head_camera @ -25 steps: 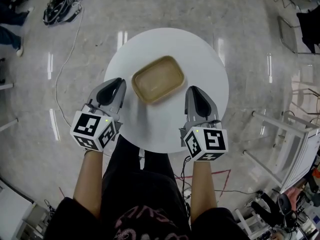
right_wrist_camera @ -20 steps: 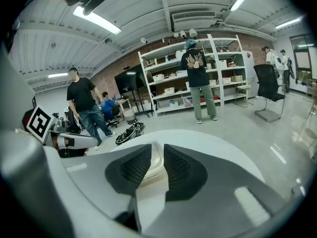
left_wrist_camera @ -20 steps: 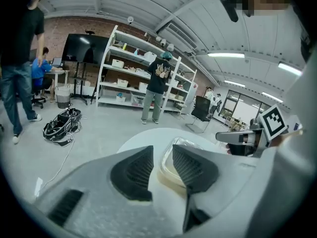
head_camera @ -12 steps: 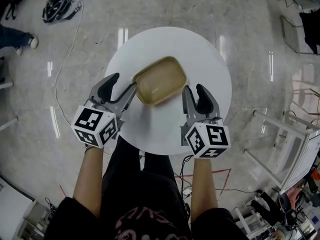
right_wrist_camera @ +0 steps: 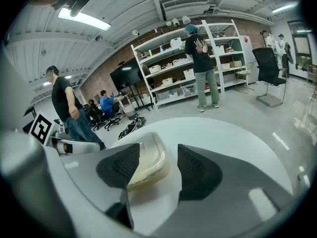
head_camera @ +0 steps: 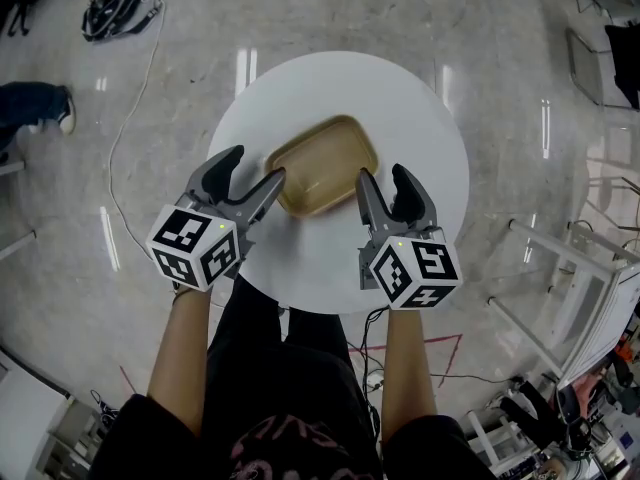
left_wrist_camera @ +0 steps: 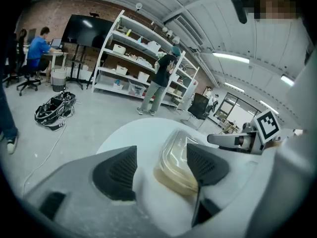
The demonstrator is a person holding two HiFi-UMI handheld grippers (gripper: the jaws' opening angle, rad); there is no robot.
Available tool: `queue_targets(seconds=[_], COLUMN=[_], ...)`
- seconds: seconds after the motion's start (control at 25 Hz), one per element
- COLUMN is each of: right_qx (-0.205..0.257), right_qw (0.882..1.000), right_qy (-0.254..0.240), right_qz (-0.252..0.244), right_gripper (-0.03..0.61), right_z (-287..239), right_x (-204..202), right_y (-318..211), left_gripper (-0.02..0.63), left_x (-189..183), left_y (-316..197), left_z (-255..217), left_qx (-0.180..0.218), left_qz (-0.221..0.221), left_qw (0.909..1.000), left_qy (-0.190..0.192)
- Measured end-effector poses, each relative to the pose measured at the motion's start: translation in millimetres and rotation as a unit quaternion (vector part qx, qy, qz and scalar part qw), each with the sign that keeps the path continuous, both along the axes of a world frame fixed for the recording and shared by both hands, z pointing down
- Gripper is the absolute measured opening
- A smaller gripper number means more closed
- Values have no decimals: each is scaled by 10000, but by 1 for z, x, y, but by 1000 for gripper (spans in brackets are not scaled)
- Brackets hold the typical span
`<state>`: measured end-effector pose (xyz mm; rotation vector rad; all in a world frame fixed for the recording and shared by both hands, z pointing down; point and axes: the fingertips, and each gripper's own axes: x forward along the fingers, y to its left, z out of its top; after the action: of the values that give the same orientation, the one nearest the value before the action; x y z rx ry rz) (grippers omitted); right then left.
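Note:
A tan rectangular container (head_camera: 322, 164) with a clear lid lies near the middle of a round white table (head_camera: 420, 118). My left gripper (head_camera: 256, 166) is open at the container's near-left corner, its right finger close beside the rim. My right gripper (head_camera: 381, 176) is open at the near-right corner, its left finger at the container's edge. In the left gripper view the container (left_wrist_camera: 179, 158) lies ahead between the jaws of the left gripper (left_wrist_camera: 161, 153), nearer the right one. In the right gripper view the container (right_wrist_camera: 147, 161) sits partly behind the left jaw of the right gripper (right_wrist_camera: 158, 153). Neither holds anything.
A bundle of black cables (head_camera: 118, 4) lies on the grey floor at the far left. A white metal frame (head_camera: 565, 258) stands to the right of the table. Shelves (right_wrist_camera: 198, 63) line the back wall, and people (right_wrist_camera: 200, 63) stand and sit around the room.
Both grippers were shut a second ago and now stand open. Both have moved forward to the container's near corners. The container has shifted slightly right.

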<state>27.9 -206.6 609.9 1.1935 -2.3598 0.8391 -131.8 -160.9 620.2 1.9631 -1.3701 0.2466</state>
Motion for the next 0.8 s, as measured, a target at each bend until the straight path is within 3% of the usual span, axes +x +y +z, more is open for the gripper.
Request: queue_targets(seconds=[0.8], right_qx=[-280], right_qw=[9996], right_qy=[-88], right_qz=[-28], right_gripper=[242], right_z=[20], right_x=[-16], right_y=[-7], left_gripper=[291], left_x=[16], left_y=[-5], left_z=[20], left_qx=[-266], left_qz=[285], left_qw=[9984], left_qy=[400])
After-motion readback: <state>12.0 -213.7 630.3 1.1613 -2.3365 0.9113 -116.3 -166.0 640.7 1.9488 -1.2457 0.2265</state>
